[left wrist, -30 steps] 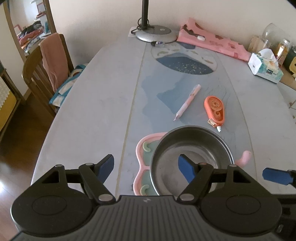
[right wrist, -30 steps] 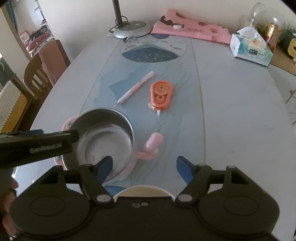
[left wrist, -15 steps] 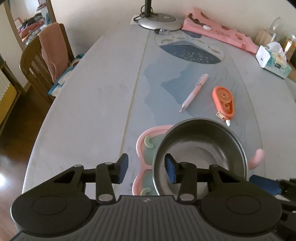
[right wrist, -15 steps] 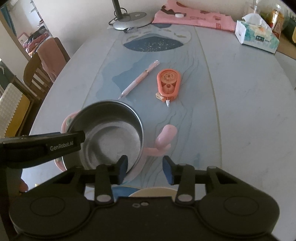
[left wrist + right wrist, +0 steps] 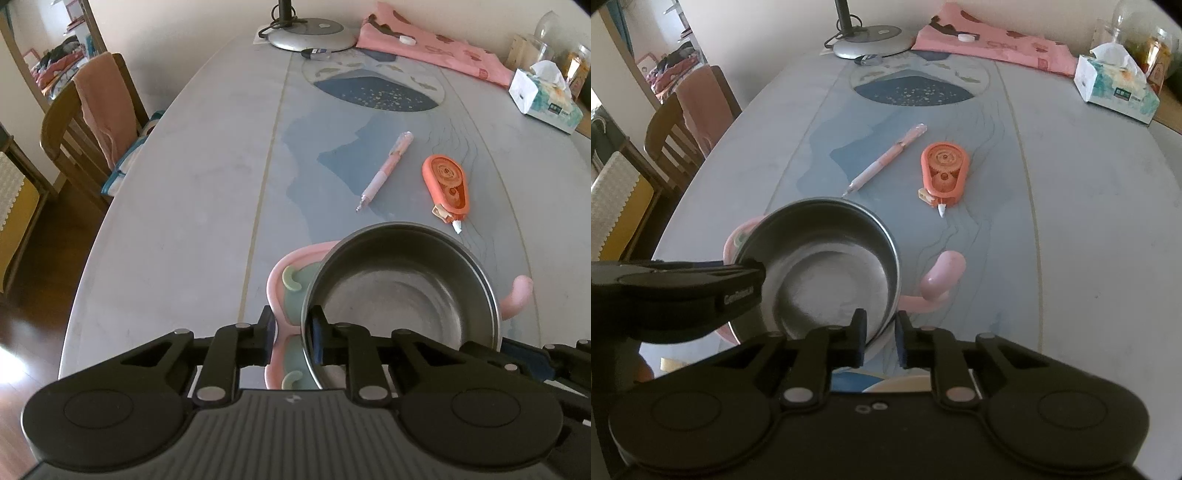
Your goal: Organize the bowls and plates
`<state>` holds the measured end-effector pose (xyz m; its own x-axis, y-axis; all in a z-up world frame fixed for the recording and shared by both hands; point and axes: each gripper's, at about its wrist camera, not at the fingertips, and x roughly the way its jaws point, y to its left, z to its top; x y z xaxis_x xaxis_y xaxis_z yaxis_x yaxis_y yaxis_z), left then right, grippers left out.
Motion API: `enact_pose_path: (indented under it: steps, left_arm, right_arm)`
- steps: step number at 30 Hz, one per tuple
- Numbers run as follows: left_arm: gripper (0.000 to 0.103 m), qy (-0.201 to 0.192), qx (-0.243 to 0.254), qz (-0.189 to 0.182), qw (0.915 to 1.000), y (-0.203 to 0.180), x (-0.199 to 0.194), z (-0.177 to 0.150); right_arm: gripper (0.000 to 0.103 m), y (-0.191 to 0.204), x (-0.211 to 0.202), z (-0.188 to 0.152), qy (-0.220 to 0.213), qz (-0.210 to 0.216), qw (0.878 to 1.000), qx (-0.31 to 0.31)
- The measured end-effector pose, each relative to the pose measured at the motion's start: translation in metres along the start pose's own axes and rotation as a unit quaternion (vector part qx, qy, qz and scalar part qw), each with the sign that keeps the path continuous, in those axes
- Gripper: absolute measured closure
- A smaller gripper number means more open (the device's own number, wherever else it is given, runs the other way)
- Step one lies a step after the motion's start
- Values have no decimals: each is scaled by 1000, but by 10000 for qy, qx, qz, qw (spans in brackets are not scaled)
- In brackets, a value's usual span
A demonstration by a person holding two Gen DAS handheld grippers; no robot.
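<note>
On a grey oval table (image 5: pixel 177 206), a steel bowl (image 5: pixel 402 291) sits on a pink divided plate (image 5: pixel 291 266), caught between two hand-held grippers. From the left wrist view, the left gripper (image 5: pixel 293 338) straddles the bowl's rim at about 8 o'clock, one finger outside the wall and one inside, its jaws closing and nearly pressed onto the rim; whether the pads already bear on the metal cannot be told. From the right wrist view, the right gripper (image 5: pixel 881 338) frames the rim of the same bowl (image 5: pixel 827 269) at about 5 o'clock, likewise with one finger inside and one outside, jaws closing; contact with the wall cannot be confirmed. In that view the left gripper's black body enters from 9 o'clock and reaches the bowl's left edge. The plate's rim (image 5: pixel 738 236) peeks out at the bowl's 10 o'clock, and a rounded pink tab (image 5: pixel 942 273) juts out at 3 o'clock. Beyond the bowl, toward 12 o'clock, a pink pen (image 5: pixel 384 171) lies slantwise, with an orange correction-tape dispenser (image 5: pixel 447 188) just beside it at 1 o'clock. At the table's far end stand a lamp base (image 5: pixel 310 33) and folded pink cloth (image 5: pixel 432 51), with a tissue box (image 5: pixel 543 99) at 2 o'clock. A wooden chair (image 5: pixel 74 133) draped with a pink towel stands at 10 o'clock.
</note>
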<state>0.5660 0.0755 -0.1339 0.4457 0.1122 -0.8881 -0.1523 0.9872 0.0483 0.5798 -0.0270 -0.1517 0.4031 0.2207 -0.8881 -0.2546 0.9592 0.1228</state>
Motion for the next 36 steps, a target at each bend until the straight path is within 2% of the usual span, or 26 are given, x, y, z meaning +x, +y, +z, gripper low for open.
enact_pose_path:
  steps: [9, 19, 25, 36]
  left_arm:
    - [85, -205, 39, 41, 9998, -1, -28, -2]
    - [85, -391, 112, 26, 9992, 2, -86, -22]
    - [85, -406, 47, -21, 9992, 8, -120, -45]
    - [84, -476, 161, -61, 9987, 17, -177, -113]
  right_arm:
    - [88, 5, -20, -4, -205, -52, 9997, -121]
    - [88, 17, -72, -18, -338, -68, 9988, -352]
    - [88, 26, -108, -38, -403, -54, 9981, -467]
    - [88, 44, -163, -99, -424, 24, 9969, -666]
